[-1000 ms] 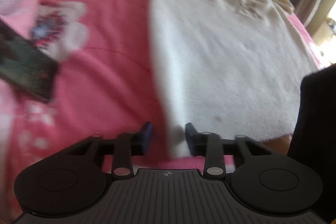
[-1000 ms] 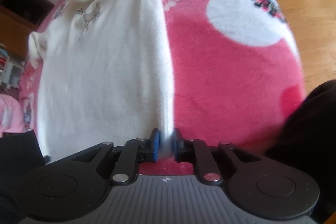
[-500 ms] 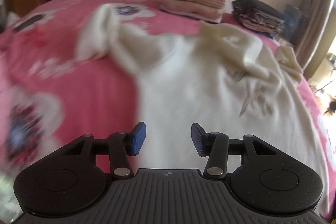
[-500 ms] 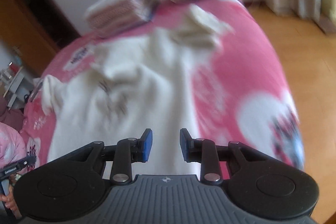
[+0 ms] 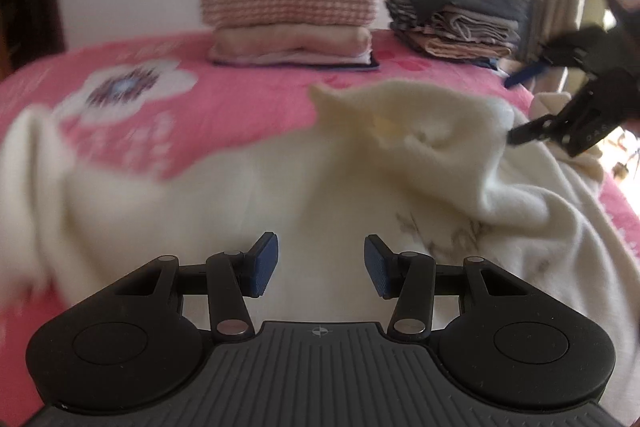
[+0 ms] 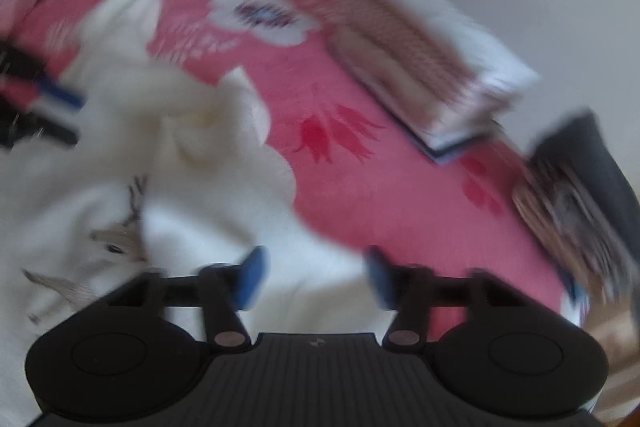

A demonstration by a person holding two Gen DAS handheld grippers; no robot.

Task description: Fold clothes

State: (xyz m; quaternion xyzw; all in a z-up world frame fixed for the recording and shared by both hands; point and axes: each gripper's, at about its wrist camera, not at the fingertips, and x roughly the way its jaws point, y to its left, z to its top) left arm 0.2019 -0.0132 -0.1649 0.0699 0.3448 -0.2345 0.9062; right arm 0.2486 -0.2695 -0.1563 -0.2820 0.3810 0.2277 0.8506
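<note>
Left gripper [image 5: 321,264] and right gripper [image 6: 314,277], fingers spread wide and holding nothing, above a rumpled cream sweater [image 5: 360,179] lying on the pink bedspread [image 5: 240,67]. Beyond, a stack of folded light clothes [image 5: 290,17] beside a darker stack [image 5: 456,23].

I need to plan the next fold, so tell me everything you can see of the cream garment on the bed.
The cream garment looks like a soft, fleecy top with a faint grey-brown animal print on its front. It lies spread but rumpled on the pink floral blanket, its upper part bunched into a raised fold, one sleeve trailing off to the left. It is not folded yet. Neither the left gripper nor the right gripper holds it; both are open above it.
</note>
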